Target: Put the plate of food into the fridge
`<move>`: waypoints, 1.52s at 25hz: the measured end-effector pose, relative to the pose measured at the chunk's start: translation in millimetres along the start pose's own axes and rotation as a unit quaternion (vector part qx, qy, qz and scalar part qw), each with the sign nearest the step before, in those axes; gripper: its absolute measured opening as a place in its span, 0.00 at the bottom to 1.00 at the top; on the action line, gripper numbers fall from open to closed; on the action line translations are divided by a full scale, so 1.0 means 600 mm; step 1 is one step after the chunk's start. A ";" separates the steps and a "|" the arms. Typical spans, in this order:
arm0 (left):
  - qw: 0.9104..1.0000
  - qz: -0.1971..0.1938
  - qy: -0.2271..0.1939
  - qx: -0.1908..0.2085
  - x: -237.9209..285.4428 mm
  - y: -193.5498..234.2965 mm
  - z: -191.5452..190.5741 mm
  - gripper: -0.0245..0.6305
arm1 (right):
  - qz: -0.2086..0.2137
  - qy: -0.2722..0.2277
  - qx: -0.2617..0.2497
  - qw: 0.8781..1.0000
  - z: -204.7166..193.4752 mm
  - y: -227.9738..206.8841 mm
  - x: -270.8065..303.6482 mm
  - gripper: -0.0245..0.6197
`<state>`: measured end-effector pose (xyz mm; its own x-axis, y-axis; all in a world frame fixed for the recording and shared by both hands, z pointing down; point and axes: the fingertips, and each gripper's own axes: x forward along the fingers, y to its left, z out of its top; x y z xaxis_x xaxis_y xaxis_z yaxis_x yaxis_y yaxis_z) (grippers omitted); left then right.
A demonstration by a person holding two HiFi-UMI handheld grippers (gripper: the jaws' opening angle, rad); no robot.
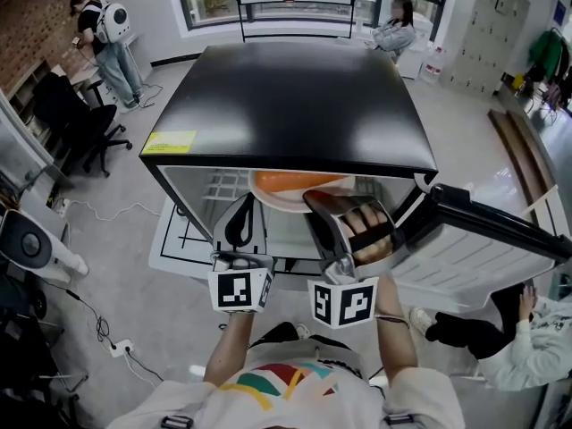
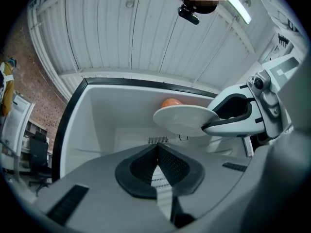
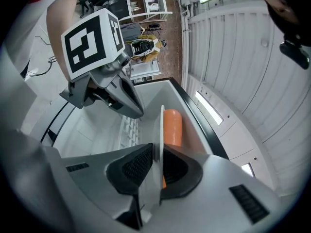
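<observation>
The fridge [image 1: 286, 105] has a black top, and its door [image 1: 483, 248] is swung open to the right. A white plate [image 1: 290, 199] carrying an orange food piece [image 1: 295, 181] sits level at the fridge's opening. My right gripper [image 1: 315, 199] is shut on the plate's rim. In the right gripper view the plate [image 3: 159, 144] shows edge-on between the jaws, with the orange food [image 3: 172, 127] behind it. My left gripper [image 1: 243, 211] hangs just left of the plate, shut and empty. In the left gripper view the plate [image 2: 182, 119] hovers inside the white fridge interior [image 2: 112, 110].
A wire shelf [image 1: 223, 186] shows inside the fridge, under and left of the plate. A person [image 1: 396, 27] sits behind the fridge, another [image 1: 103, 25] stands at back left, and a third [image 1: 536, 329] crouches by the door. A black office chair [image 1: 80, 119] stands left.
</observation>
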<state>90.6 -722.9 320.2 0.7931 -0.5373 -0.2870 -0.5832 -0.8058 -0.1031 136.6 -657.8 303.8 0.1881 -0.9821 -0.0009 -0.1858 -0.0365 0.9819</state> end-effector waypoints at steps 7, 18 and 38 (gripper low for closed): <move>1.000 -0.011 0.002 -0.004 0.012 0.008 0.006 0.05 | 0.009 0.005 0.005 1.000 -0.002 -0.001 0.015 0.10; 0.999 -0.042 0.001 -0.007 0.014 0.060 0.000 0.05 | 0.028 0.044 0.000 0.999 0.021 0.031 0.051 0.10; 0.998 -0.052 0.016 -0.016 0.016 0.080 -0.026 0.05 | 0.110 0.073 -0.005 0.991 -0.015 0.083 0.095 0.11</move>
<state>73.1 -770.9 327.2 0.8545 -0.4573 -0.2463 -0.4917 -0.8651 -0.0995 146.8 -714.0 354.5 0.2811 -0.9291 0.2401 -0.2279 0.1784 0.9572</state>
